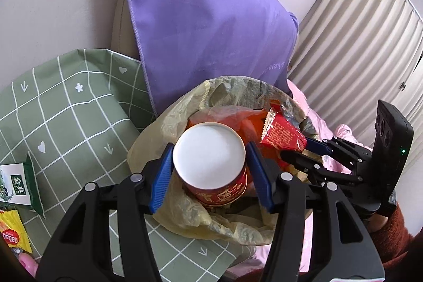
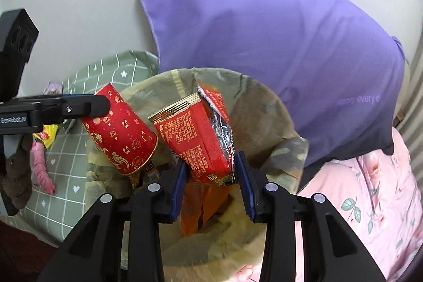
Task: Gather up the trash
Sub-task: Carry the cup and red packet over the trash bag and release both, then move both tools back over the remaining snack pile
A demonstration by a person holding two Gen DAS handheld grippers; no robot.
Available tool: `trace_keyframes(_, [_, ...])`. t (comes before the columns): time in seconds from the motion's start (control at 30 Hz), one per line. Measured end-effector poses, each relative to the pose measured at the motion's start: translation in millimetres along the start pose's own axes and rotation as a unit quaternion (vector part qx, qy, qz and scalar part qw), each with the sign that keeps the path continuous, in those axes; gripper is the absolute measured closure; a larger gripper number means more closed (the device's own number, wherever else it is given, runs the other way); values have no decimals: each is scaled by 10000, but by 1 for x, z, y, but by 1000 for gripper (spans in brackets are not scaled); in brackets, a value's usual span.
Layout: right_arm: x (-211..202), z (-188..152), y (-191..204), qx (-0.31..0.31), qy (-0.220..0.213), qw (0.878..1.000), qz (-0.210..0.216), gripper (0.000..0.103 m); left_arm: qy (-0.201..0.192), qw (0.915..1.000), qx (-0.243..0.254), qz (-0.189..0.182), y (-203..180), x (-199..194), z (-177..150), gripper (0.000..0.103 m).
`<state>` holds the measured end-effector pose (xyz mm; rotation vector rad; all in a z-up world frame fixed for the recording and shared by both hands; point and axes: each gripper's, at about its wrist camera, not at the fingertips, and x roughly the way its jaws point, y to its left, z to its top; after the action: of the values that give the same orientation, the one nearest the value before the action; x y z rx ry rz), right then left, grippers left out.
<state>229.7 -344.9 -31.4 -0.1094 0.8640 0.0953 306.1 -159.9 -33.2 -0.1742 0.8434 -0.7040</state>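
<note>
My left gripper [image 1: 210, 157] gripped a red cup [image 1: 211, 163] upside down over the bin [image 1: 169, 120]. My right gripper [image 2: 211, 181] clamped a red wrapper [image 2: 195, 139] above the same lined bin, beside the cup. Behind stood a purple bag [image 1: 206, 17]; more wrappers [image 1: 15, 184] lay left on the green cloth [image 1: 66, 110].

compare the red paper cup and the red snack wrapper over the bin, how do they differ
The red paper cup is a rigid round cone with gold patterns; the red snack wrapper is a flat, crinkled packet with printed text and a silvery lining. The cup sits in the left tool, tilted bottom-up; the wrapper is in the right tool, torn open. Both are red with gold trim and held over the lined trash bin.
</note>
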Motion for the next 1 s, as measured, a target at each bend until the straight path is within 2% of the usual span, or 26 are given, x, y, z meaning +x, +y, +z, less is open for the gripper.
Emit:
trace_keyframes(0.17, [-9, 0, 0, 114, -85, 9999, -58, 67, -15, 10000, 66, -42, -4, 1, 5, 51])
trace_keyframes(0.23, [-13, 0, -1, 229, -117, 9997, -6, 63, -31, 9999, -30, -124, -1, -2, 7, 49])
trace_keyframes(0.37, [-20, -4, -1, 304, -102, 9995, 63, 53, -274, 9987, -288, -324, 8, -21, 13, 33])
trace_keyframes(0.5, [-31, -6, 9, 117, -181, 9998, -48, 51, -589, 9977, -268, -177, 15, -54, 14, 24])
trace_keyframes(0.63, [-48, 0, 18, 268, -525, 9982, -59, 51, -909, 9952, -288, 196, 33, -93, 4, 24])
trace_keyframes(0.77, [-59, 13, 37, 331, -834, 9958, 204, 51, -1148, 9902, -394, 695, 62, -130, -15, 24])
trace_keyframes(0.87, [-56, 21, 63, 83, -826, 9959, 355, 51, -1267, 9834, -425, 1229, 87, -159, -33, 24])
trace_keyframes(1.0, [-48, 27, 103, -132, -912, 9923, 831, 51, -1330, 9712, -567, 1893, 127, -197, -61, 24])
